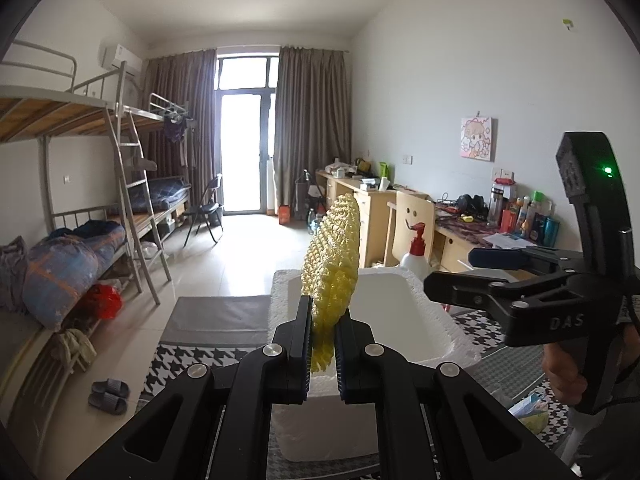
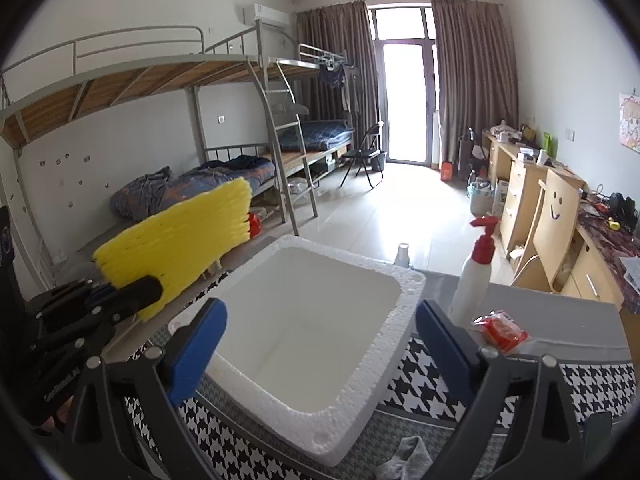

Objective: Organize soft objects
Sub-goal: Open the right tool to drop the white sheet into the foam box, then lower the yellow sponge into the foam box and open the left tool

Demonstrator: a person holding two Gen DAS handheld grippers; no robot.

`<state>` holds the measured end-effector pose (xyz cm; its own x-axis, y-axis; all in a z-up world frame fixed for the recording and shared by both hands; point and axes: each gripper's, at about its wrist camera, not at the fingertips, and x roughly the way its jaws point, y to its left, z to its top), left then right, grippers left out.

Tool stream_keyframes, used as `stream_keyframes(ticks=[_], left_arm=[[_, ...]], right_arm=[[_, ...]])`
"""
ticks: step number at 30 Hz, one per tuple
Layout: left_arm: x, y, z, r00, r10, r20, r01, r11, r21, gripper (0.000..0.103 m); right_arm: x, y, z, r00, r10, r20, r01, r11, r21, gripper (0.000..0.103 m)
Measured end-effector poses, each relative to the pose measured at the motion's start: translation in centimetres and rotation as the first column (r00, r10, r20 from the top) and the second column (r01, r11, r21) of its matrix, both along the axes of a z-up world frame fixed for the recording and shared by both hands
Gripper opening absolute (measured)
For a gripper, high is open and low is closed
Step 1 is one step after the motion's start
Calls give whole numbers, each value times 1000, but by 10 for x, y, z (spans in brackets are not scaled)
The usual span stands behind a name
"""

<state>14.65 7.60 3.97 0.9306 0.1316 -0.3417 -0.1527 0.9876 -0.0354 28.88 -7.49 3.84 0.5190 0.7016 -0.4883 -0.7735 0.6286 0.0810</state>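
Yellow foam mesh sleeve point(image 1: 334, 264), flat, ribbed, upright, pinched by left gripper point(image 1: 323, 354). White foam box point(image 2: 340, 392) empty at 12 o'clock. Right gripper point(image 2: 320, 344) spread wide, nothing between.

1. Left wrist view: looks forward along the left claw point(image 1: 322, 354), slightly downward, close over the white foam box point(image 1: 400, 320), facing the window end of the room.
2. Right wrist view: looks forward between wide blue pads point(image 2: 196, 356), close above the same box point(image 2: 360, 408).
3. Shared: box, houndstooth-patterned table point(image 2: 432, 388), red-capped white spray bottle point(image 2: 474, 276), bunk beds point(image 2: 160, 80).
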Motion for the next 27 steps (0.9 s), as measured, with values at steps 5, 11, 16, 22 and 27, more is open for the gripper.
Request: stream_keyframes(ticks=[5, 11, 16, 22, 27], left_arm=[[6, -4, 0, 1000, -21, -6, 21, 1000, -5, 10], [14, -11, 2, 998, -53, -13, 53, 999, -1, 10], [22, -17, 4, 997, -77, -26, 77, 997, 1, 10], [32, -19, 3, 994, -97, -55, 96, 995, -13, 10], [38, -21, 1, 991, -113, -74, 112, 993, -19, 10]], right_arm=[[-4, -14, 1, 1000, -9, 18, 9, 1000, 20, 98], [-6, -26, -1, 998, -41, 37, 40, 999, 17, 98], [-3, -37, -3, 996, -76, 46, 75, 997, 15, 98], [-3, -52, -9, 994, -103, 45, 102, 995, 21, 98], [-3, -66, -14, 991, -128, 48, 127, 992, 22, 98]])
